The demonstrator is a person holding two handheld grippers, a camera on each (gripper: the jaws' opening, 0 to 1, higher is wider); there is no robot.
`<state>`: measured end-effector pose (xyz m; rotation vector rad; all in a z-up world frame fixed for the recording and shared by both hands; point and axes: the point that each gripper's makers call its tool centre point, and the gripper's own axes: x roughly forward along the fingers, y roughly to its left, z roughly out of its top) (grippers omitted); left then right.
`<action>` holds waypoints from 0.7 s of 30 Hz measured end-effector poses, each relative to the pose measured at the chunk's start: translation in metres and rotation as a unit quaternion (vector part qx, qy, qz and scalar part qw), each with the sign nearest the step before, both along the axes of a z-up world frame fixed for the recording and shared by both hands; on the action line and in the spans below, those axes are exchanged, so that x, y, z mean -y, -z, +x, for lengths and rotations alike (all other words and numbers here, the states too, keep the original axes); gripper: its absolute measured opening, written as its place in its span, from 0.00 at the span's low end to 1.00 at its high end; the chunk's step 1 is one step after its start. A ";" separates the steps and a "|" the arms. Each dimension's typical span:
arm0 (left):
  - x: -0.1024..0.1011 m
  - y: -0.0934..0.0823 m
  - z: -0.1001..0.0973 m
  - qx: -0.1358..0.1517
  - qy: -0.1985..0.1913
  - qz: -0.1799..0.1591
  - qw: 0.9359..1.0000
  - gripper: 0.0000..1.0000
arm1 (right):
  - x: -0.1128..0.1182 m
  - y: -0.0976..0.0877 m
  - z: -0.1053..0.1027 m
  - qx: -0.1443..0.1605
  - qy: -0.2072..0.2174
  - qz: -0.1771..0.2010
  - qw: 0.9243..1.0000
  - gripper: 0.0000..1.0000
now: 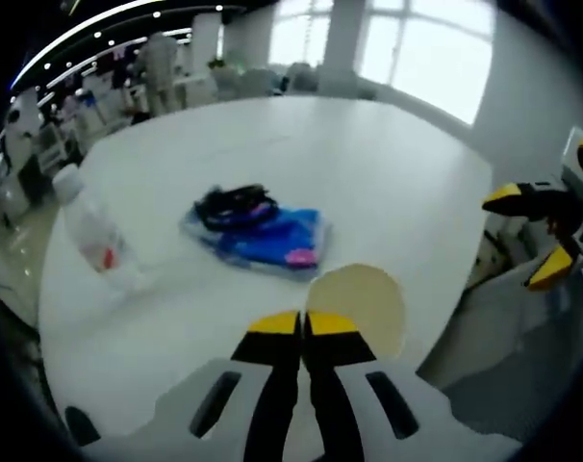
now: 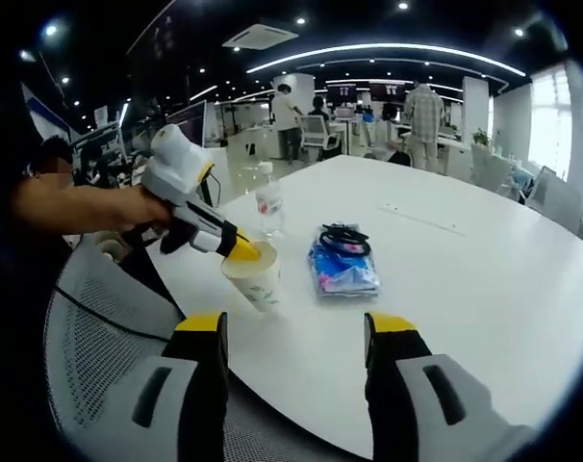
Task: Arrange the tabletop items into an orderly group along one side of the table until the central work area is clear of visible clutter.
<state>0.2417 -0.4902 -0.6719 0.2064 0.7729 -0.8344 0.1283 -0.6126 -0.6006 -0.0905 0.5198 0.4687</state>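
My left gripper is shut with its yellow tips pinching the rim of a cream paper cup near the table's edge. In the right gripper view the same left gripper, held by a person's hand, grips the tilted paper cup. A blue plastic packet lies mid-table with a coiled black cord on it. A clear water bottle stands beyond. My right gripper is open and holds nothing, short of the table; the right gripper enters the left gripper view from the right.
The large white table has bare surface past the packet. A grey mesh chair sits at the near edge. Desks, chairs and standing people fill the office behind.
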 end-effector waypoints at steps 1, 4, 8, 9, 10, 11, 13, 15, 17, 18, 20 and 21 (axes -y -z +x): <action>-0.002 0.001 0.003 0.000 -0.003 0.001 1.000 0.00 | 0.001 -0.001 0.000 0.001 0.002 0.001 1.000 0.59; -0.008 0.003 0.013 0.000 -0.010 0.008 1.000 0.00 | 0.004 -0.003 0.000 0.004 0.006 0.001 1.000 0.62; -0.014 0.006 0.026 -0.001 -0.020 0.013 1.000 0.00 | 0.006 -0.004 -0.001 0.007 0.009 0.006 1.000 0.71; -0.017 0.007 0.031 -0.005 -0.027 0.012 1.000 0.00 | 0.007 -0.004 -0.002 0.007 0.010 0.007 1.000 0.73; -0.018 0.008 0.035 -0.006 -0.030 0.013 0.999 0.00 | 0.007 -0.005 -0.002 0.007 0.011 0.006 1.000 0.75; -0.020 0.010 0.040 -0.007 -0.035 0.015 0.999 0.00 | 0.009 -0.004 -0.003 0.007 0.012 0.005 1.000 0.77; -0.024 0.012 0.048 -0.012 -0.046 0.014 0.999 0.00 | 0.011 -0.004 -0.004 0.006 0.014 0.002 1.000 0.82; -0.026 0.013 0.054 -0.013 -0.051 0.014 0.999 0.00 | 0.014 -0.004 -0.005 0.005 0.018 0.003 1.000 0.83; -0.029 0.016 0.061 -0.016 -0.057 0.018 0.998 0.00 | 0.016 -0.005 -0.005 0.006 0.024 0.012 1.000 0.85; -0.030 0.017 0.063 -0.019 -0.060 0.019 0.998 0.00 | 0.017 -0.006 -0.006 0.007 0.026 0.013 1.000 0.86; -0.034 0.019 0.069 -0.023 -0.073 0.016 0.997 0.00 | 0.019 -0.006 -0.006 0.008 0.029 0.010 1.000 0.87; -0.035 0.020 0.072 -0.025 -0.077 0.016 0.997 0.00 | 0.021 -0.006 -0.007 0.008 0.030 0.009 0.999 0.87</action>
